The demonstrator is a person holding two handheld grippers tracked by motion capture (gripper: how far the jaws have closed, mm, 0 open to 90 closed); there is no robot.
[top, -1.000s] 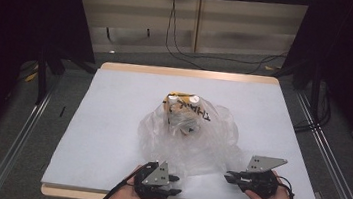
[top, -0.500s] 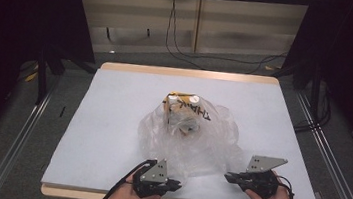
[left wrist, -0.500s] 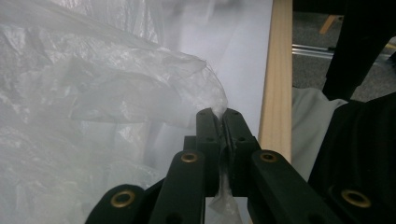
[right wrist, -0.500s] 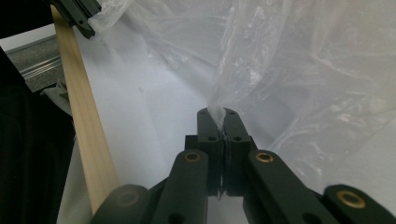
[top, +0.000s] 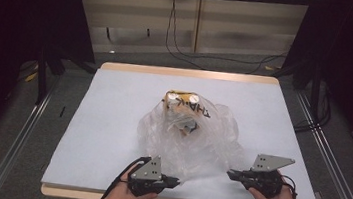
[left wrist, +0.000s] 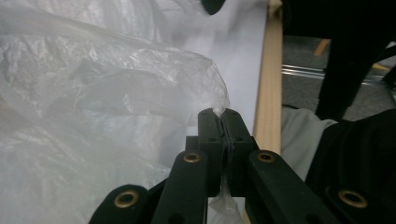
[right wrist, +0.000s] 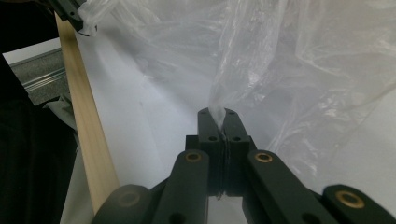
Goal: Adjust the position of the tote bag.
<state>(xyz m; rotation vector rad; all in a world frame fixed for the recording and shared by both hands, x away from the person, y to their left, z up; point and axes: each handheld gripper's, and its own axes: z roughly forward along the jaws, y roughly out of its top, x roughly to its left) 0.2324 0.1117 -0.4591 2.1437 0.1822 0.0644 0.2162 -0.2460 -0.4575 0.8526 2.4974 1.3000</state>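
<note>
Closing within the last second, the left gripper (top: 173, 181) now has its jaws pressed together on the near-left edge of the clear plastic bag (top: 195, 137); its hand has barely shifted. Right gripper (top: 232, 175) (jaws likewise clamped) pinches the bag's near-right edge. Between the 2 grippers, the bag lies crumpled at the centre of the white table (top: 113, 102), a yellow package (top: 180, 101) inside its far end.
</note>
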